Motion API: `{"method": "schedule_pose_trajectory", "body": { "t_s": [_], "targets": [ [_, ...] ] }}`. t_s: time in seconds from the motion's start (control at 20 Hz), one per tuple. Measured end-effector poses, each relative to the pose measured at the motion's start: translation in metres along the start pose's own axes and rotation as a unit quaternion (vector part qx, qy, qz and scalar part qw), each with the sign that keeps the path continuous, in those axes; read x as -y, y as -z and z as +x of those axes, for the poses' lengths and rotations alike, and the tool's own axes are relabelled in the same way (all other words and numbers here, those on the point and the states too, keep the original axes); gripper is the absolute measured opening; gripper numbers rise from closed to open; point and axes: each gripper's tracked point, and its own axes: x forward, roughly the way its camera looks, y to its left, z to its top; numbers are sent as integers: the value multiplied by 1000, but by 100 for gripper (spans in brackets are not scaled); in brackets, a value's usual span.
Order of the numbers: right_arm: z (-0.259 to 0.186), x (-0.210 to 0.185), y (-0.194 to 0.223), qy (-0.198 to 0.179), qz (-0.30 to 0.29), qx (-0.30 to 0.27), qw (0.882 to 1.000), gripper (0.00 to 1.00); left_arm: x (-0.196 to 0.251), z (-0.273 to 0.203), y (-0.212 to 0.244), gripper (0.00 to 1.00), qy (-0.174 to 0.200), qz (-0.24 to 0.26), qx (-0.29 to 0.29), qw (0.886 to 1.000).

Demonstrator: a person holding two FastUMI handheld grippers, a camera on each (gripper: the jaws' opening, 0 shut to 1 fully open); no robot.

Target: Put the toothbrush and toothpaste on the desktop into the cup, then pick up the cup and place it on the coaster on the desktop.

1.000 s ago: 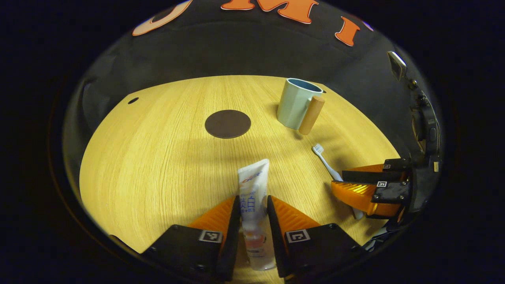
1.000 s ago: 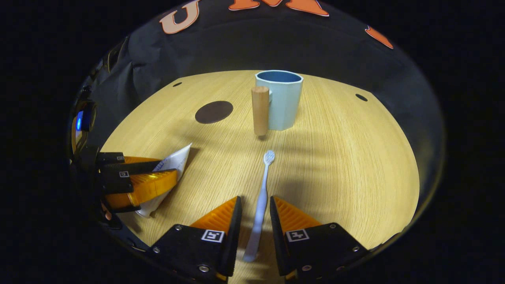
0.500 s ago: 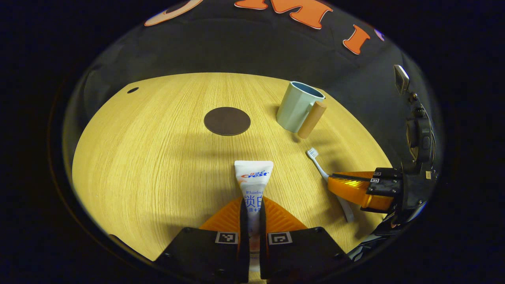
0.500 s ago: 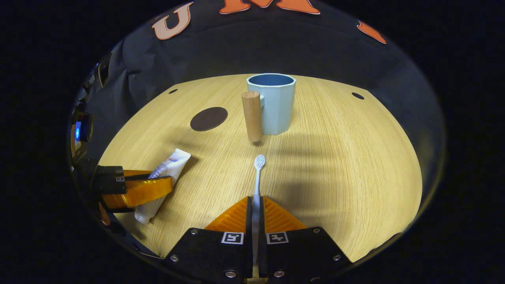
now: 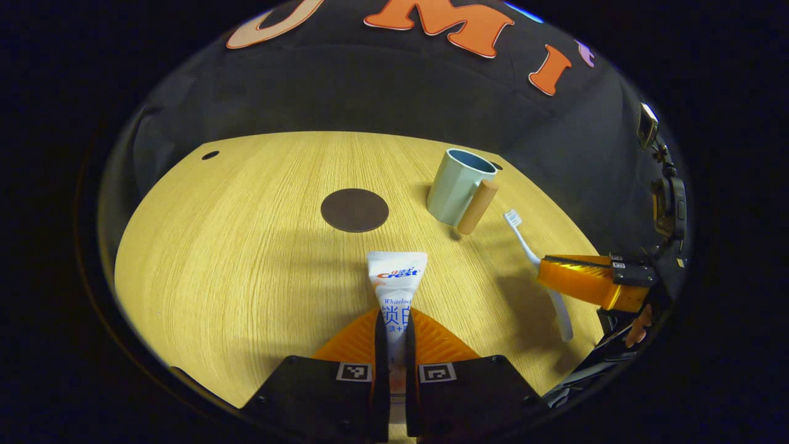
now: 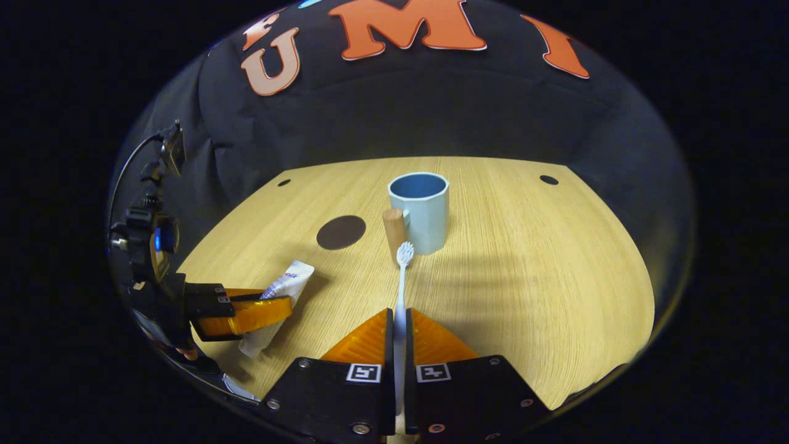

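Observation:
My left gripper (image 5: 394,317) is shut on a white toothpaste tube (image 5: 396,277), whose flat end sticks out ahead of the fingers, above the wooden desktop (image 5: 246,246). My right gripper (image 6: 399,314) is shut on a white toothbrush (image 6: 402,271), bristle end forward and lifted off the wood. The pale blue cup (image 6: 420,211) with a wooden handle (image 6: 392,225) stands upright just beyond the brush head. A dark round coaster (image 5: 354,209) lies left of the cup (image 5: 457,186). The left gripper view shows the right gripper (image 5: 576,280) holding the toothbrush (image 5: 536,262) at the right. The right gripper view shows the left gripper (image 6: 246,311) holding the tube (image 6: 280,296).
The desktop has small round holes (image 6: 548,179) near its back corners. The black booth wall rises right behind the table's far edge. Bare wood lies right of the cup (image 6: 555,259).
Both grippers closed, one on the toothpaste tube and one on the toothbrush, then lifted them off the desktop. The right gripper has risen further, so the cup looks smaller.

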Motion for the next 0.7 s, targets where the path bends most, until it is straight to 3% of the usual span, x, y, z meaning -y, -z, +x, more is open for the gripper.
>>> {"method": "schedule_pose_trajectory", "body": {
  "t_s": [0.7],
  "targets": [
    [13, 1, -76, -28, -2, 142, 989, 7, -6, -18, -22, 13, -1, -10, 42, 999]
  ]
}}
